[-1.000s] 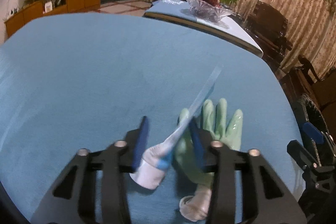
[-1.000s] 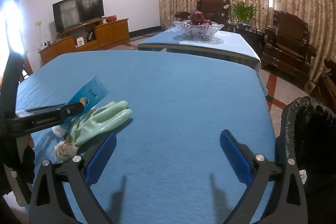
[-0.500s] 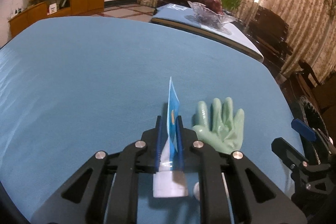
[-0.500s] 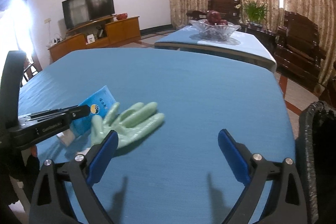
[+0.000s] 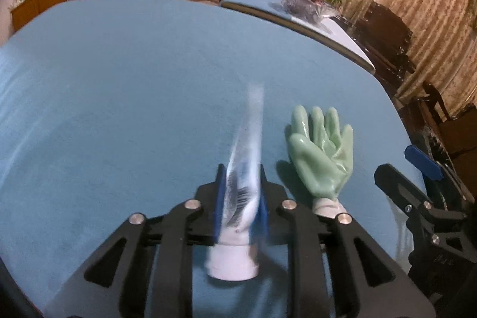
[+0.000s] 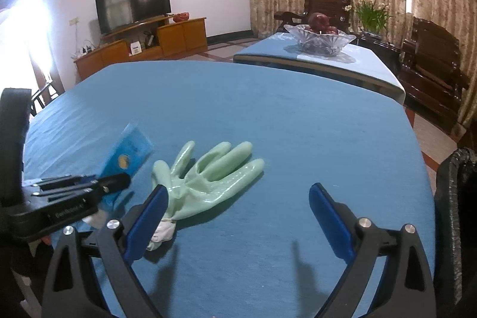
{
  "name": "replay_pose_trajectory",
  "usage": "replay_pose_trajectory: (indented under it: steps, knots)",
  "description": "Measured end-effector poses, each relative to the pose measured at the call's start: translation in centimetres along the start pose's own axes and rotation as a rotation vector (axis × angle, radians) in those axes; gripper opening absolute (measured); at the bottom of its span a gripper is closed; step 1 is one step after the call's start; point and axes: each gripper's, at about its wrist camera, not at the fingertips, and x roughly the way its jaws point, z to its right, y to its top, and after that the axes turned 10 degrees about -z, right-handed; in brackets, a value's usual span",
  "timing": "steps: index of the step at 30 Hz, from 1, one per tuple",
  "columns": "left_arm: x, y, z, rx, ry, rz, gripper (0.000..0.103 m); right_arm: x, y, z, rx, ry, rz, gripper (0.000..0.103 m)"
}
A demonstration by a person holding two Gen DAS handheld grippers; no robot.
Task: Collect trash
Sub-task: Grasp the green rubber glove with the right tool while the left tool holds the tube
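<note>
Blue tablecloth (image 6: 298, 124) fills both views. Left gripper (image 5: 240, 198) pinches a toothpaste tube (image 5: 243, 169); the green glove (image 6: 205, 181) lies fingers-forward, just left of the wide-open right gripper (image 6: 238, 213).

Almost no text can be read. On the side of the left gripper (image 6: 113, 184), seen from the right wrist view, there is small white lettering, but it is too blurred to read. The blue tube (image 6: 128, 160) held in its jaws carries a round yellow logo and tiny unreadable print.
</note>
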Motion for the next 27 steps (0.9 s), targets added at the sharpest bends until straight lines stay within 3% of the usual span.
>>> replay_pose_trajectory:
  steps: [6, 20, 27]
  knots:
    - [-0.7, -0.2, -0.2, -0.008, 0.025, 0.045, 0.012, 0.1, -0.1, -0.4, -0.006, 0.008, -0.01, 0.092]
    - [-2.8, -0.2, -2.8, -0.041, 0.101, 0.078, 0.012, 2.8, 0.6, -4.0, -0.01, 0.042, -0.092, 0.091]
    - [-2.8, -0.1, -3.3, -0.042, 0.103, 0.074, 0.012, 4.4, 0.7, -4.6, -0.016, 0.072, -0.172, 0.064]
